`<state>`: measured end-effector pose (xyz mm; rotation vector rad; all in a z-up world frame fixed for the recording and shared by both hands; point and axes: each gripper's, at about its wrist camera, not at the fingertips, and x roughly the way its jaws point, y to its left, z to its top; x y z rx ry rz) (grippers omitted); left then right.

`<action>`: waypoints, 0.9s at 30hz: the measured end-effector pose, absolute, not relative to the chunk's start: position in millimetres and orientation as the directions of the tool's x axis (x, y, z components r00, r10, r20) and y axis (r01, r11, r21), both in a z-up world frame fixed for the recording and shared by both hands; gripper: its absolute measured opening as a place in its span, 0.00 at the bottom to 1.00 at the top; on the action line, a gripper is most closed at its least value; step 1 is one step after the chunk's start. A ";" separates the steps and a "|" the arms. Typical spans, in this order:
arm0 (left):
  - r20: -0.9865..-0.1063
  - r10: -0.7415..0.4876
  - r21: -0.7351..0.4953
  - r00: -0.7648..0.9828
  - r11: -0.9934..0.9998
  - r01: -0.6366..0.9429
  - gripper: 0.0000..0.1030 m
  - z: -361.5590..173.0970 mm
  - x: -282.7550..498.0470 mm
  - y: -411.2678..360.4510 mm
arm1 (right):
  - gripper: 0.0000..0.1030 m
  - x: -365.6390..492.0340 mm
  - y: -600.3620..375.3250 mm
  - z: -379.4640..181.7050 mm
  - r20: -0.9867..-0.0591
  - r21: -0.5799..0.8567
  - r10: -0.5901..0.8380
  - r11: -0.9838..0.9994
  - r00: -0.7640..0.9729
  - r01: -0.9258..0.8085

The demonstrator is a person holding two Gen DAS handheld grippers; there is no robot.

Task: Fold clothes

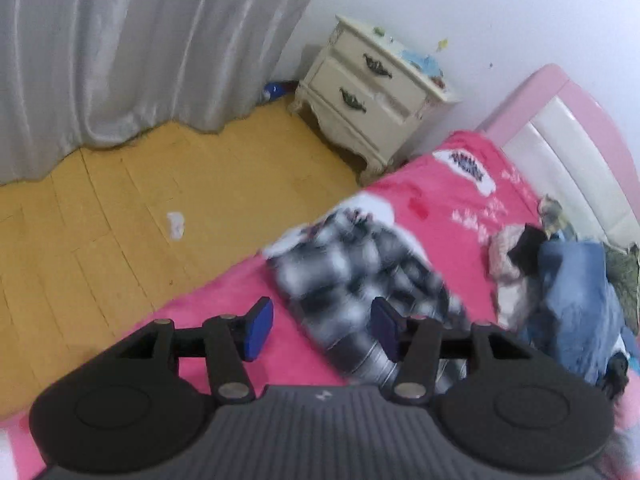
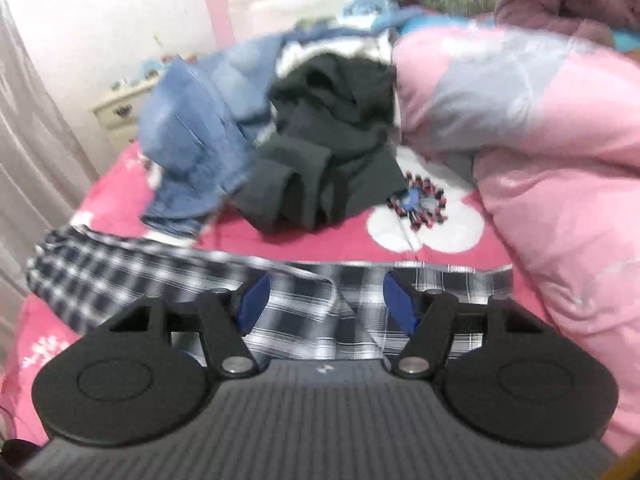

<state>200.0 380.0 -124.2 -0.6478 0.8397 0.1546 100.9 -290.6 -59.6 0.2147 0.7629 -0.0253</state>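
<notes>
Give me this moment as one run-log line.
task: fold clothes | left gripper: jaws open, empty | right gripper: jaws open, empty | plaid shirt: lying on pink bedspread | unfolded pile: behind shirt

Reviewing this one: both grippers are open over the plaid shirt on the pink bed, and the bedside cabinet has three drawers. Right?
Not quite: the cabinet has two drawers, as the left wrist view shows. The rest holds: the left gripper and right gripper are open over the plaid shirt on the pink bed.
</notes>
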 end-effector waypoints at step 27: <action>-0.499 0.093 -0.189 0.862 0.958 -0.213 0.51 229.7 -13.7 182.6 | 0.60 -148.5 -417.7 133.7 -0.106 0.293 0.202 0.942 0.974 -0.163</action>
